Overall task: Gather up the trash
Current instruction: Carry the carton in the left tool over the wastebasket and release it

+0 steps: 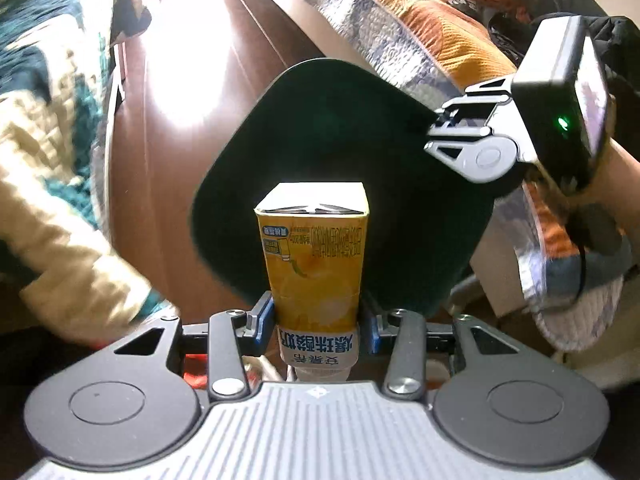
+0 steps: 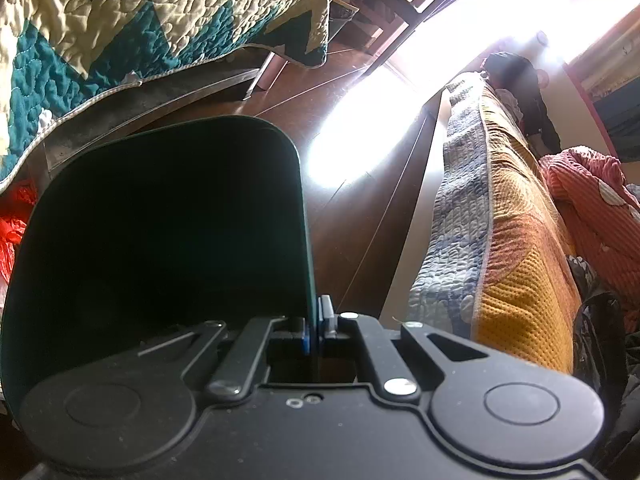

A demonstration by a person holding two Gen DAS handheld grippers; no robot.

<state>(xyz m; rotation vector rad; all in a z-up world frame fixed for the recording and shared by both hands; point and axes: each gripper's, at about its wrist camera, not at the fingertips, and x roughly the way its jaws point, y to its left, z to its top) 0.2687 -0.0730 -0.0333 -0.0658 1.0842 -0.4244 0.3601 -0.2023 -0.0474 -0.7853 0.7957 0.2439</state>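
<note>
My left gripper (image 1: 316, 320) is shut on a yellow drink carton (image 1: 314, 256) and holds it end-on over the mouth of a dark green trash bin (image 1: 400, 152). The carton's far end points into the bin's dark opening. My right gripper (image 2: 316, 322) is shut on the bin's right wall (image 2: 306, 240), clamping the rim between its blue pads. The right gripper also shows in the left wrist view (image 1: 444, 132) at the bin's right rim. The bin's inside (image 2: 160, 240) is dark and I cannot see what it holds.
A bed with a teal and cream quilt (image 2: 120, 20) is on the left. A second bed with an orange and grey quilt (image 2: 500, 240) is on the right. Brown wooden floor (image 2: 360, 220) runs between them, with strong sun glare. A red plastic bag (image 2: 12, 224) lies left of the bin.
</note>
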